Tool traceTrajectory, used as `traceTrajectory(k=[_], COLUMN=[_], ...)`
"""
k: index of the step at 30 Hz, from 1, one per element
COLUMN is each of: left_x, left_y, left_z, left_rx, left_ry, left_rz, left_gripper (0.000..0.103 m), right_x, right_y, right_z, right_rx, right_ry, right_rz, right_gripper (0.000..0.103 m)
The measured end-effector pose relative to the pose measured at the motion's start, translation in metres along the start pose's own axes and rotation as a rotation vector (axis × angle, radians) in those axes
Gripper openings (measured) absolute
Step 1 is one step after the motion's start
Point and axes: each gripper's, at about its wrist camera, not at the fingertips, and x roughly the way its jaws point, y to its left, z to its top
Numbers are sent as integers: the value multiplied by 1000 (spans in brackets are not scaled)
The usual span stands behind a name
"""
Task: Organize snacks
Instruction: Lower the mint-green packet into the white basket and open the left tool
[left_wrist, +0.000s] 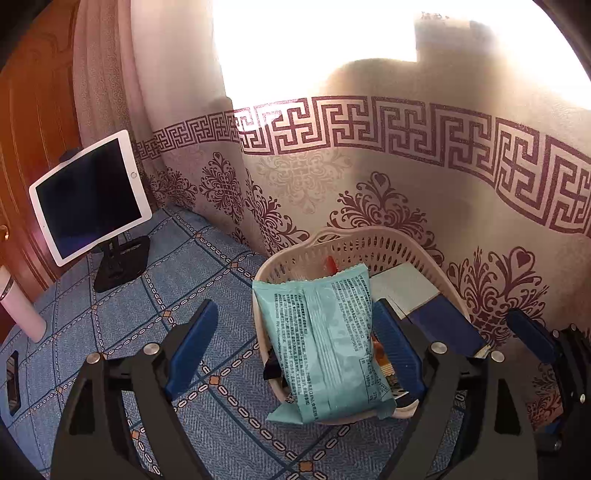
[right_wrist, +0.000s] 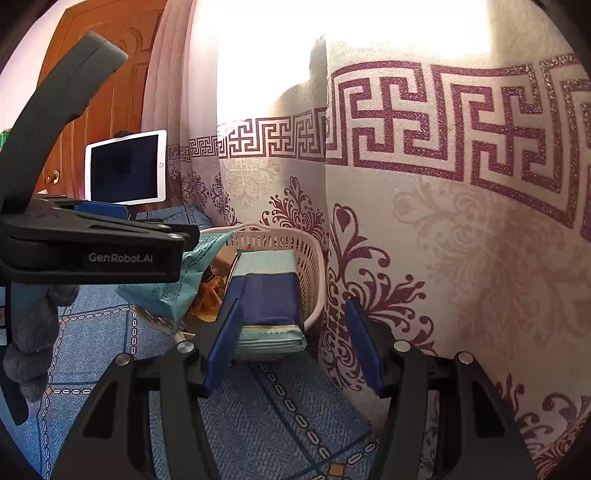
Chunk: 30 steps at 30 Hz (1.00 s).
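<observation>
Two grippers, left (left_wrist: 295, 343) and right (right_wrist: 295, 347), jaws apart, over blue patterned tablecloth (left_wrist: 110, 295) beside curtain (left_wrist: 406, 184).

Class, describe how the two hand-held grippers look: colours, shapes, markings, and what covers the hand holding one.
Each hand-held gripper, left and right, has black angular arms with round silver bolts and flat blue ribbed finger pads. The left one's side reads "GenRobot.AI" in white, with a curved grey handle. A dark grey glove covers the hand.

Pale teal printed snack packet (left_wrist: 325, 343); cream slotted plastic basket (left_wrist: 369, 247); blue chain-patterned tablecloth (left_wrist: 207, 266); beige curtain with maroon key-fret and floral motifs (left_wrist: 369, 155); white-framed dark-screened tablet (left_wrist: 88, 195).
</observation>
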Motion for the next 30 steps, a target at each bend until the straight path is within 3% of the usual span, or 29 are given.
traceTrajectory(k=[7, 12, 19, 30], left_x=[-15, -22, -23, -23], left_y=[5, 12, 21, 30], left_z=[-3, -7, -15, -28], left_rx=[5, -13, -41, -55], left_ry=[-28, -33, -20, 3], left_rz=[50, 63, 65, 72], left_gripper=[92, 92, 92, 92], right_x=[9, -14, -42, -19], right_y=[6, 9, 10, 16], right_z=[4, 3, -9, -15], right_rx=[15, 1, -66, -129], right_ry=[12, -35, -67, 2], right_rz=[17, 26, -46, -119], right_gripper=[58, 58, 58, 58])
